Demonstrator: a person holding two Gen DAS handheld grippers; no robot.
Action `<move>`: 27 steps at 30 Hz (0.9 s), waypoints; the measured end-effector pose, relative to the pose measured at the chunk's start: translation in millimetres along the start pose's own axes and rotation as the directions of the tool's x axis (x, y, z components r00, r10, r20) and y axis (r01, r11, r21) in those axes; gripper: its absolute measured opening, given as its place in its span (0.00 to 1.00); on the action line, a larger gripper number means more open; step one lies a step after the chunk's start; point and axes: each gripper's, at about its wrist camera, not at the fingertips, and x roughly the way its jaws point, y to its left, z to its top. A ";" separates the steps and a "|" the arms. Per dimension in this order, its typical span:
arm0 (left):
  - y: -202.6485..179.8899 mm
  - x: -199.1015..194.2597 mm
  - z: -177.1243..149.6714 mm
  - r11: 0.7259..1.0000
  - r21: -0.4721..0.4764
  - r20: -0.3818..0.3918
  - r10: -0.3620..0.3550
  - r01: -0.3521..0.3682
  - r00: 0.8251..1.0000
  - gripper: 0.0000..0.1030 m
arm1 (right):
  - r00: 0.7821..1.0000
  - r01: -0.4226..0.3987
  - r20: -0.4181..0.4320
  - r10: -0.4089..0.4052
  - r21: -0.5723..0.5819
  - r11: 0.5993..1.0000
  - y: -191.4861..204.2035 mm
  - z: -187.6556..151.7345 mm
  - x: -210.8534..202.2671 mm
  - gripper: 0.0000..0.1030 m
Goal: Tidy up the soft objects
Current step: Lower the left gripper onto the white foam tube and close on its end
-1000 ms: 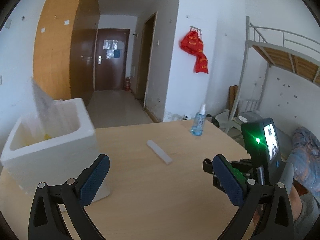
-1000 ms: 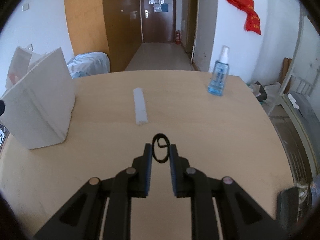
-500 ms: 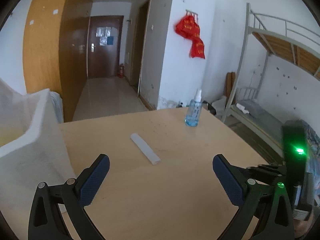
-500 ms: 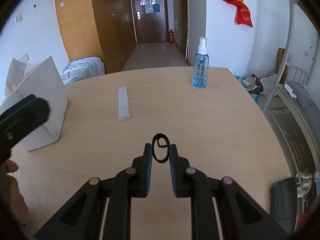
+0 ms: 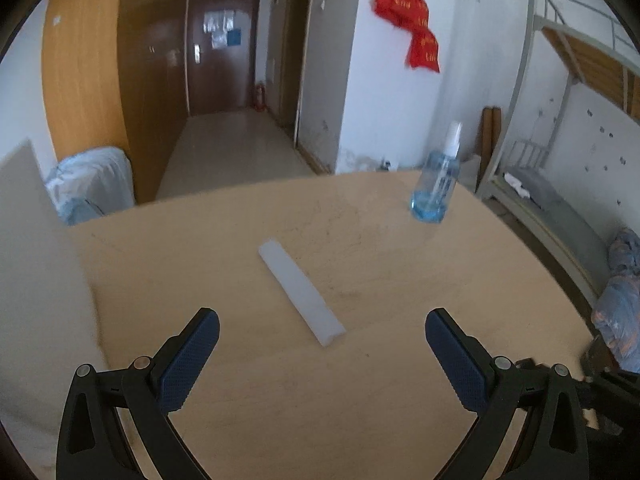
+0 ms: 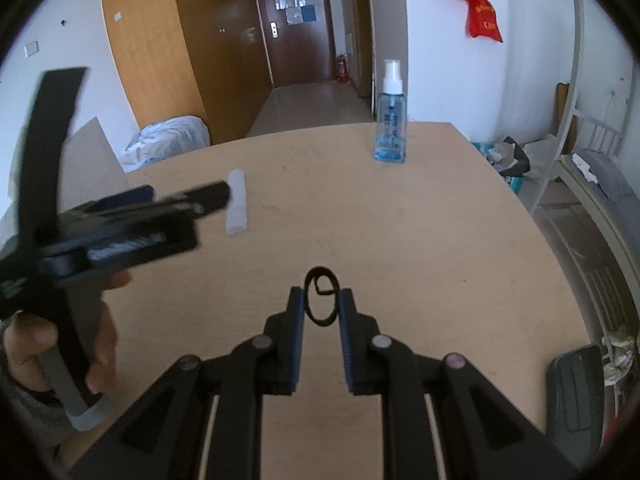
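The left claw (image 5: 322, 344), jaws wide apart, lines up on the white strip (image 5: 301, 291) at mid-frame on the counter (image 5: 400, 400); next it should lower and straddle it. The right claw (image 6: 320, 300) is clamped on a black hair tie (image 6: 320, 300).

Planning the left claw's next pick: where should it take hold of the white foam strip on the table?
Probably mid-length on the white foam strip, descending from above with the open left claw turned so its fingers straddle the narrow width: it lies flat, long and slim, angled across the table.

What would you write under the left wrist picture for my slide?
Left gripper wide open above a white foam strip on the wooden table, spray bottle behind.
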 end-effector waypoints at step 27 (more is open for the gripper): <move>8.6 75.9 8.0 0.992 -0.053 -0.134 0.105 -0.113 0.985 0.76 | 0.999 -0.049 0.017 0.049 -0.017 0.999 -9.1 -1.1 -2.4 0.19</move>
